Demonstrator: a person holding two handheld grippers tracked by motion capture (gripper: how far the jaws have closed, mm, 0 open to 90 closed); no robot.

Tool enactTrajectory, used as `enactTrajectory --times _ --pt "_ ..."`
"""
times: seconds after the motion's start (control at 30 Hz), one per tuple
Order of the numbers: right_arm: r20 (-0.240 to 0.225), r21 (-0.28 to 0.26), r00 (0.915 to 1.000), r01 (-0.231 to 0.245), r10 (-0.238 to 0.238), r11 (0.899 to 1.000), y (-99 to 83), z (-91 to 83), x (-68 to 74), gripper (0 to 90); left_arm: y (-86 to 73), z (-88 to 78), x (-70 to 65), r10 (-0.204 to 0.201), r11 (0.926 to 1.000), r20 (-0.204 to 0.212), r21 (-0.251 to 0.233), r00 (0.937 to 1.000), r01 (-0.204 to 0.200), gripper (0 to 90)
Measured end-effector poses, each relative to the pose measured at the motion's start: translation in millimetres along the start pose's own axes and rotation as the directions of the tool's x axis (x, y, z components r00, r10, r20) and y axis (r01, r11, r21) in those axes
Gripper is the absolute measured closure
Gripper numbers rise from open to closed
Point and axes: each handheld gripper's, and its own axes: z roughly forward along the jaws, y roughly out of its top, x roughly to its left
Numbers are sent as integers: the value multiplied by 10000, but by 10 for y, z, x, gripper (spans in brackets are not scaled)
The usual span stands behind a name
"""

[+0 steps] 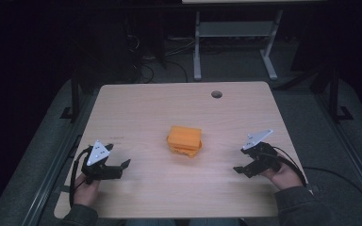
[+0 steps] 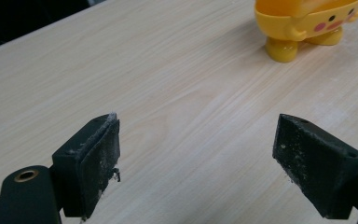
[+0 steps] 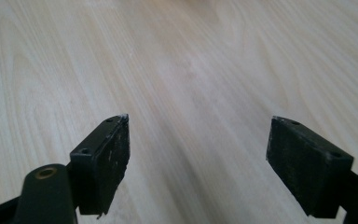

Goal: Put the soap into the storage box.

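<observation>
An orange-yellow toy box (image 1: 185, 140) shaped like a cartoon figure lies in the middle of the wooden table (image 1: 136, 108). In the left gripper view its yellow body (image 2: 307, 23) with pink cheeks and stubby feet sits at the top right. My left gripper (image 1: 122, 165) rests near the table's front left, open, with nothing between its jaws (image 2: 196, 158). My right gripper (image 1: 239, 169) sits at the front right, also open and empty (image 3: 198, 158), over bare wood. Both are well apart from the toy.
A round cable hole (image 1: 216, 94) sits near the table's far edge. Beyond the table stand a white desk frame (image 1: 233, 42) and cables on a dark floor. The right gripper's cable (image 1: 330, 172) trails off the right edge.
</observation>
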Motion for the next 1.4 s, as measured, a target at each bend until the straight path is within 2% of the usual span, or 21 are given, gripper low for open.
enactTrajectory --times 0.2,0.47,0.73,0.9,1.03,1.13,1.17,1.2,1.3,1.4 --pt "29 -126 9997 -246 247 9996 -138 -26 29 209 -6 2 -2 34 10000 -83 52 10000 -34 141" --pt "288 -246 9992 -272 279 9993 -277 -68 85 208 -8 3 -16 102 9999 -99 100 9999 -101 141" --pt "510 -812 9973 -494 537 9955 -474 -110 148 209 -10 7 -31 178 9997 -59 155 9998 -177 141" --pt "661 -803 9940 -814 868 9934 -633 -99 190 209 -9 12 -43 219 9995 33 214 9998 -219 141" --pt "997 -1441 9891 -933 1082 9852 -675 -180 265 195 -4 11 -37 305 9993 -5 231 9995 -305 142" --pt "949 -1756 9872 -1100 1280 9783 -701 -196 309 188 -3 -5 -42 254 9995 -37 172 9997 -253 141" --pt "975 -1736 9867 -1118 1300 9785 -712 -183 328 186 -2 -8 -37 295 9995 -41 151 9996 -294 141" --pt "992 -1634 9858 -1185 1358 9794 -723 -169 345 184 -5 -5 -46 116 9999 -38 87 9999 -116 141" --pt "1045 -1478 9857 -1163 1324 9822 -743 -155 371 183 -6 -7 -43 132 9999 -33 88 9999 -131 141" --pt "1340 -1822 9801 -1212 1467 9758 -768 -212 446 178 -4 -8 -42 174 9998 -29 118 9998 -174 141"
